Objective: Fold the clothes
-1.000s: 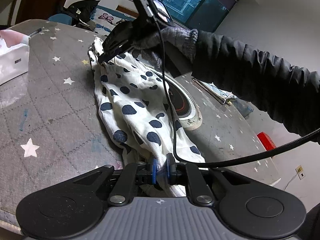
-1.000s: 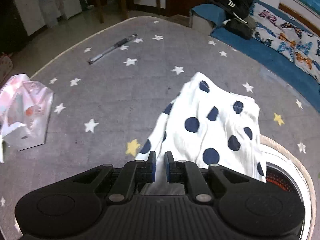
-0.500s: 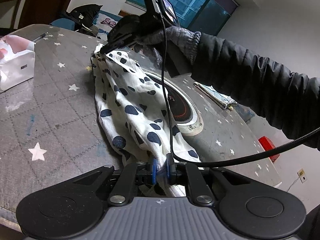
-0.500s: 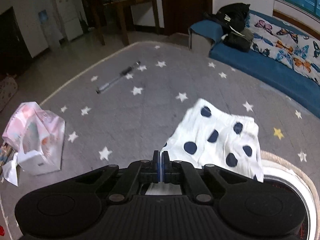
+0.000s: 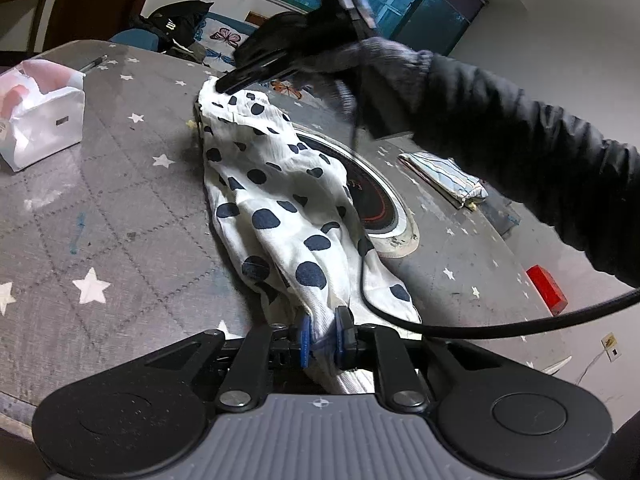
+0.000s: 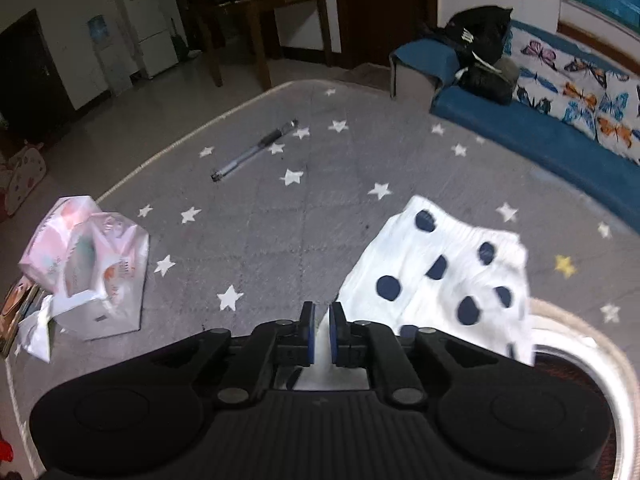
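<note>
While clamped at both ends, polka-dot garment (image 5: 288, 216) spans grey star-print tabletop (image 5: 100, 208) and partly covers round inset plate (image 5: 380, 208).

Left gripper (image 5: 322, 336): fingers (image 5: 304, 338) closed on bunched near end of fabric; narrow gap filled with white cloth.

Right gripper (image 6: 321, 338): fingers (image 6: 307, 336) nearly together, pinching white fabric edge between blue pads. Seen from left wrist view at far end of garment (image 5: 224, 86), gripped by gloved hand (image 5: 360, 60); that end lifted slightly off tabletop.

Garment (image 6: 444, 276) in right wrist view: white with navy dots, motion-blurred, extending right of fingers toward plate rim (image 6: 576, 328).

Also on tabletop: white plastic bag (image 6: 88, 276) at left, pen (image 6: 254, 150) at far side, folded striped cloth (image 5: 444, 178) beyond plate. Black cable (image 5: 480, 326) draped across near end of garment.
</note>
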`<state>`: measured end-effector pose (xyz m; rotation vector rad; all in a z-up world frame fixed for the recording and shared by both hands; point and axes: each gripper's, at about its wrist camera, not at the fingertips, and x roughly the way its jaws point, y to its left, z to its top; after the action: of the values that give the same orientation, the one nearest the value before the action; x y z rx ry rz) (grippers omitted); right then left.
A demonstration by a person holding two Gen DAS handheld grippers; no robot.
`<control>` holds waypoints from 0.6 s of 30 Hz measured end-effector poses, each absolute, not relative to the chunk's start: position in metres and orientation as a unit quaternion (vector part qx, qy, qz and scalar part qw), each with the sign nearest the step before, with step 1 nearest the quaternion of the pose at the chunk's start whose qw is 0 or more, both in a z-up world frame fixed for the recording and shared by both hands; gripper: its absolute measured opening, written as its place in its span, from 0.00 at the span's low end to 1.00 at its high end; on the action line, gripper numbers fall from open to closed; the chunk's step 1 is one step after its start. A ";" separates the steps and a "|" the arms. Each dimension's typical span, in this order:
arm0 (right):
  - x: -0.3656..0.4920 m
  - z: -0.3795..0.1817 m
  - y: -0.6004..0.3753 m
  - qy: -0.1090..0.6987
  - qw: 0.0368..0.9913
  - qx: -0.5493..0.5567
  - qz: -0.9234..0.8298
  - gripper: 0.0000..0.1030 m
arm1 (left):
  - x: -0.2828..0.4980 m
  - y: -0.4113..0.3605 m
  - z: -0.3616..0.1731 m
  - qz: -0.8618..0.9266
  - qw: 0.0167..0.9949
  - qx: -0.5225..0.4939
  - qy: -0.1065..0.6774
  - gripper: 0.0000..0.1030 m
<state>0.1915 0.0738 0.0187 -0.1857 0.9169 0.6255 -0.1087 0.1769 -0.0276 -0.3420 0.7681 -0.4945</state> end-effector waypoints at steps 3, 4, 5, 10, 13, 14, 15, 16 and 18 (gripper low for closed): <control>0.182 0.031 0.061 0.430 0.847 -0.099 0.296 0.08 | -0.111 0.177 -0.026 -0.236 0.884 -0.162 0.369 0.19; 0.178 0.033 0.056 0.430 0.848 -0.102 0.294 0.08 | -0.111 0.177 -0.026 -0.236 0.884 -0.161 0.369 0.21; 0.175 0.034 0.052 0.430 0.848 -0.105 0.293 0.09 | -0.112 0.177 -0.026 -0.235 0.885 -0.161 0.369 0.23; 0.144 0.032 0.023 0.437 0.839 -0.120 0.301 0.16 | -0.117 0.180 -0.021 -0.232 0.885 -0.171 0.366 0.28; 0.126 0.031 0.006 0.442 0.834 -0.128 0.306 0.20 | -0.119 0.178 -0.019 -0.229 0.885 -0.177 0.365 0.28; 0.120 0.030 0.000 0.443 0.832 -0.131 0.307 0.20 | -0.119 0.177 -0.019 -0.227 0.885 -0.178 0.365 0.28; 0.114 0.030 -0.005 0.445 0.830 -0.134 0.309 0.20 | -0.118 0.176 -0.018 -0.228 0.885 -0.178 0.365 0.27; 0.108 0.030 -0.011 0.446 0.828 -0.137 0.310 0.22 | -0.118 0.174 -0.018 -0.228 0.884 -0.179 0.366 0.25; 0.089 0.029 -0.024 0.448 0.823 -0.136 0.321 0.26 | -0.117 0.171 -0.017 -0.229 0.883 -0.179 0.368 0.24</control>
<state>0.0890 -0.0238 0.0288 -0.2896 0.9521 0.6827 -0.1170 0.1706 -0.0168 -0.3733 0.7666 -0.4774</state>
